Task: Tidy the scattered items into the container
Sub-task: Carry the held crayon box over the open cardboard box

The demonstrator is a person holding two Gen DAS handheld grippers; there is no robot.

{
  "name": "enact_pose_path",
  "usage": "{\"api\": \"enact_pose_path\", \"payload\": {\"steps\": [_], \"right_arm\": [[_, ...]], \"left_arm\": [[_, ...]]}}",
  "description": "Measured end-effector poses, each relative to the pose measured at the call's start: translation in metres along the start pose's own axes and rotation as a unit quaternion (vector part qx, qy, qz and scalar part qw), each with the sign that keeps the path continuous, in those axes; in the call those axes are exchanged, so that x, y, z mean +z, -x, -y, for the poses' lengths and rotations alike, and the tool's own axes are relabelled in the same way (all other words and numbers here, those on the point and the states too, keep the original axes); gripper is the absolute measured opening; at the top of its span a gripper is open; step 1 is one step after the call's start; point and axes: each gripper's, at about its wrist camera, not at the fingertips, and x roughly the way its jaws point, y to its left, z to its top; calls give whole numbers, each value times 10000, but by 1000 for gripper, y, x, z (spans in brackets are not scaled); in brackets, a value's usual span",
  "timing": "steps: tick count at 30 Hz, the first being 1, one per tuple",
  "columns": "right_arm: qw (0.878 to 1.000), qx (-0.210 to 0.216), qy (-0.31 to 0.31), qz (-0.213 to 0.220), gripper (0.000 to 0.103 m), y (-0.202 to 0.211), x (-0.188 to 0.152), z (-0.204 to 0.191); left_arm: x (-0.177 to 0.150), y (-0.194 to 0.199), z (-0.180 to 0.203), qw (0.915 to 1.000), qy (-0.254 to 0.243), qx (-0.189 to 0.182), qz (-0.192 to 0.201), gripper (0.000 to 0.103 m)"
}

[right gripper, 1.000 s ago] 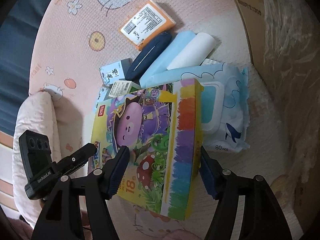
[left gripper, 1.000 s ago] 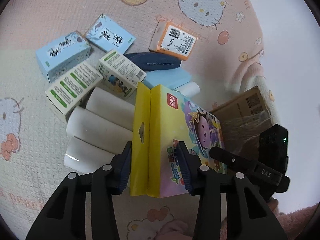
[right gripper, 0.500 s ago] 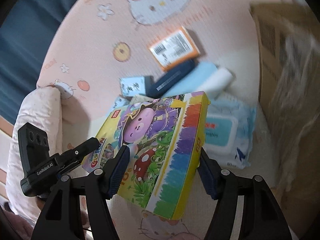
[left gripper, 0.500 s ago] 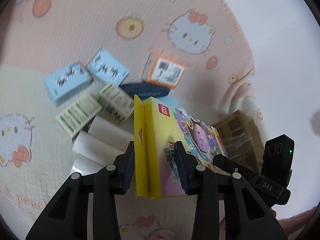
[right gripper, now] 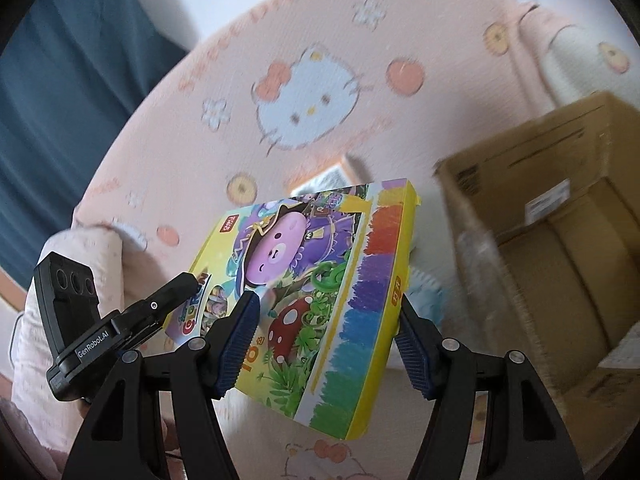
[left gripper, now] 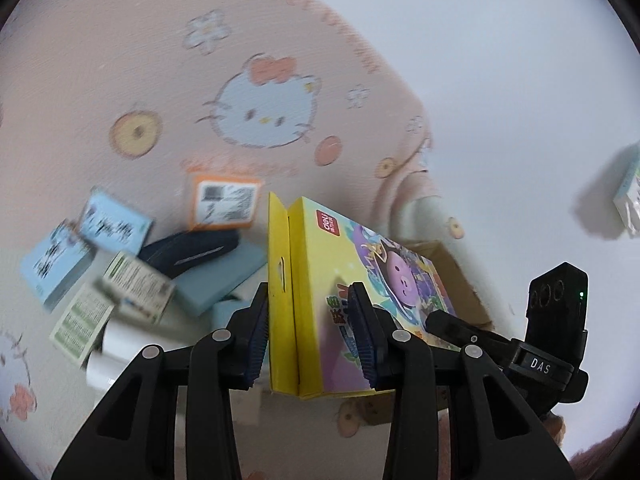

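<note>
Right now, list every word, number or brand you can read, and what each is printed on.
"deli": red tag on the yellow crayon box.
"18": front of that box.
"DAS": black housing on the right gripper.
"GenRobot.AI": black housing on the left gripper.
Orange-edged packet, blue boxes and green-and-white boxes: print too blurred to read.
Cardboard box label: unreadable.

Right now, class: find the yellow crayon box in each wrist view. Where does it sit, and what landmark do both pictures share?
Left wrist: yellow crayon box at lower centre, edge-on, clamped in the left tongs.
Right wrist: box at centre, face up, gripped by the right tongs.
Shared landmark: cardboard box.
</note>
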Motion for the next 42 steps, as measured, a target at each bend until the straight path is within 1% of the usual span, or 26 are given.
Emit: {"api": "enact_pose_path", "payload": {"steps": [3, 9, 14, 18, 21, 24, 28, 31, 36, 42], "right_arm": [[9998, -10, -78, 187, 65, 17, 7, 9], [9980, -170, -380, 471, 65, 49, 14, 30], [9951, -479, -633, 594, 65, 76, 10, 59], [9916, -766, -836, 620, 65, 93, 8, 83], [9890, -962, -948, 599, 65, 104, 8, 99], [9865, -1074, -1099, 568, 65, 111, 6, 117], [9813, -1161, -1422, 574, 65, 118, 5, 139], [9765, -1309, -1599, 610, 65, 124, 3, 151], [9685, -1502, -1871, 669, 65, 136, 1, 168], [9569, -1793, -2158, 749, 65, 147, 2, 186]], "left_arm": [[9, -7, 21, 9996, -252, -111, 39, 42], [11, -32, 56, 9985, -437, -326, -86, 42], [6, -63, 87, 9956, -560, -601, -446, 42], [-4, -91, 110, 9930, -473, -761, -767, 42], [-10, -108, 123, 9905, -478, -854, -962, 42], [-13, -125, 136, 9878, -609, -879, -1136, 42], [-13, -151, 154, 9825, -856, -897, -1388, 42], [-13, -173, 169, 9765, -1031, -972, -1621, 42], [-13, -209, 186, 9694, -1010, -1087, -1956, 42], [-14, -246, 210, 9584, -1202, -1151, -2319, 42]]}}
